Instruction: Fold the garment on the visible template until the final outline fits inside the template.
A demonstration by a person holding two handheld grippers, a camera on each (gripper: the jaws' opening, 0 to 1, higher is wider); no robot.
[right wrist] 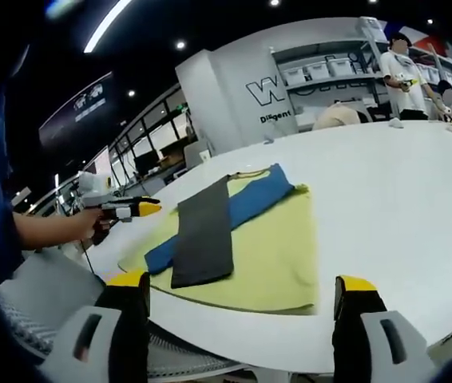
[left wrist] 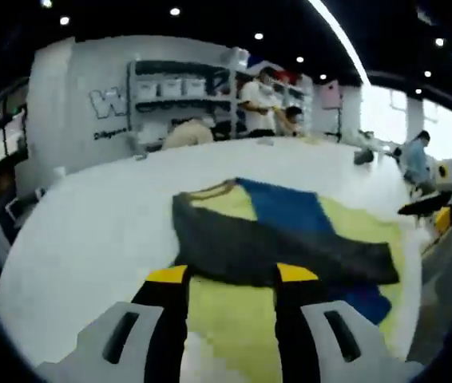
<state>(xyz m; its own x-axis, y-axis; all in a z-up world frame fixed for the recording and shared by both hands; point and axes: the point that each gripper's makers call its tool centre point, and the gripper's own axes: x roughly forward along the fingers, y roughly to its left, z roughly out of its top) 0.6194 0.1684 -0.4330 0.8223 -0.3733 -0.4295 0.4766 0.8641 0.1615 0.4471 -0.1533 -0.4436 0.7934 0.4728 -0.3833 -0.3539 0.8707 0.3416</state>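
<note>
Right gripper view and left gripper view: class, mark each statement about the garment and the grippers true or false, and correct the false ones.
1. The garment lies on a white table. True.
2. A dark grey panel crosses the garment. True.
3. The right gripper clamps the garment. False: its jaws stand wide apart, short of the cloth.
4. The garment is red. False: it is yellow, blue and dark grey.
5. The left gripper has yellow-tipped jaws. True.
</note>
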